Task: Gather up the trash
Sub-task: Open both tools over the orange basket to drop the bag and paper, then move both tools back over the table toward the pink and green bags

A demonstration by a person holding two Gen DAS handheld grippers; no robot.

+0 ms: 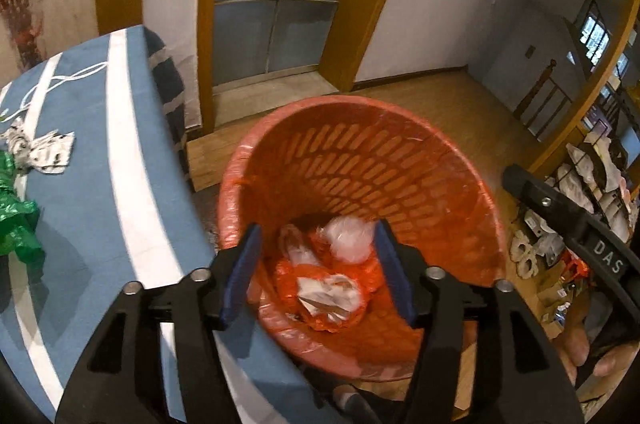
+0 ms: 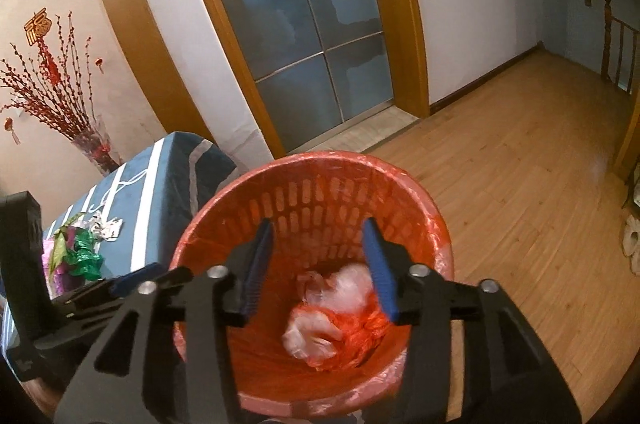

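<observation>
A red slatted waste basket (image 1: 360,103) lined with a red plastic bag stands on the floor beside the table. My left gripper (image 1: 318,236) hangs open above its mouth with nothing between the blue pads. Below it in the bin lie a clear plastic wad (image 1: 348,240) and crumpled white paper (image 1: 328,294). My right gripper (image 2: 318,228) is also open and empty over the same basket (image 2: 320,157), above a blurred clear plastic wad (image 2: 348,288). On the table remain a green foil wrapper (image 1: 16,224) and a black-and-white wrapper (image 1: 44,147).
The table (image 1: 88,127) with a blue and white striped cloth sits left of the bin, a white cord on it. A glass sliding door (image 2: 300,35) stands behind. Wooden floor (image 2: 520,163) spreads right. A cluttered rack (image 1: 592,183) is at far right; a vase of red branches (image 2: 92,143) at far left.
</observation>
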